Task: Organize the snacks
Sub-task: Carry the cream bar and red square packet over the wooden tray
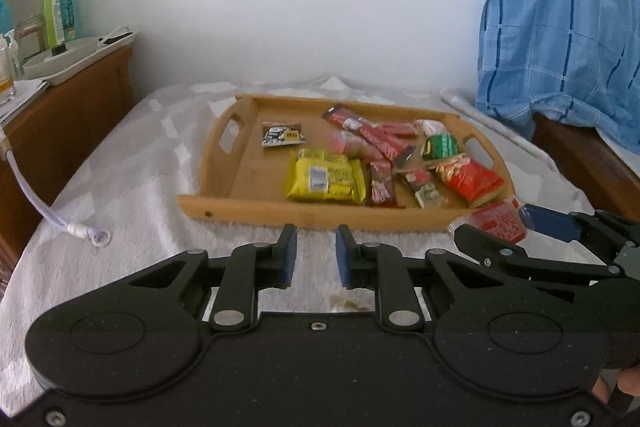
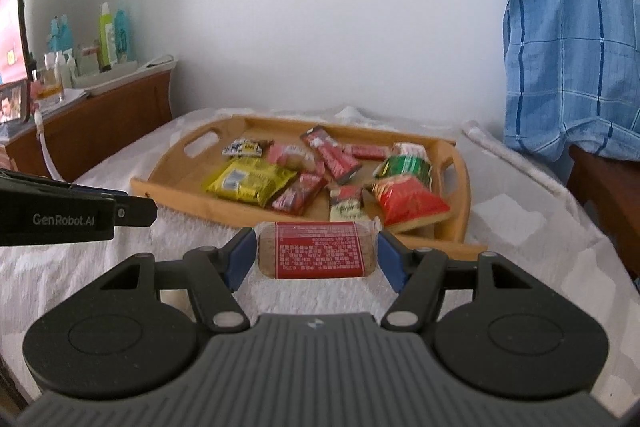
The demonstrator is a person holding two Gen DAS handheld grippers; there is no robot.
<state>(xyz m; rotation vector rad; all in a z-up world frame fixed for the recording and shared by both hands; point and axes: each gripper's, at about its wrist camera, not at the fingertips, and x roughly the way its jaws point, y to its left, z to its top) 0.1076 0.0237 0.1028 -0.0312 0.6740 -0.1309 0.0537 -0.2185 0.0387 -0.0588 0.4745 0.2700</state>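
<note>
Bottles (image 1: 60,9) stand far left on a wood cabinet (image 1: 72,99), w/ a white tray (image 1: 76,61) beside them. White cord (image 1: 48,203) droops from there onto the pale cloth (image 1: 132,163) covering the table.

Left gripper (image 1: 316,255), near edge of the left wrist view, is clenched on nothing: blue pads drawn in as far as they go w/ a narrow slot left, only cloth showing thru it. It sits just short of the bamboo tray (image 1: 240,215), not touching.

Tray holds the snacks: black-and-white packet (image 1: 282,135) back left, yellow pack (image 1: 324,181) front-centre, red bars (image 1: 376,137) piled mid-tray, a dark red bar (image 1: 382,189) just right of the yellow pack, green packet (image 1: 440,147) and red bag (image 1: 468,179) at the right end, the bag leaning on the front rim.

Right gripper (image 2: 316,253) grasps a red-labelled bar (image 2: 318,251) crosswise, clear wrapper ends against each pad, bar lifted off the cloth and just in front of the tray's near right corner.

Blue plaid shirt (image 1: 560,27) hangs far right over dark wood furniture (image 1: 580,155).
</note>
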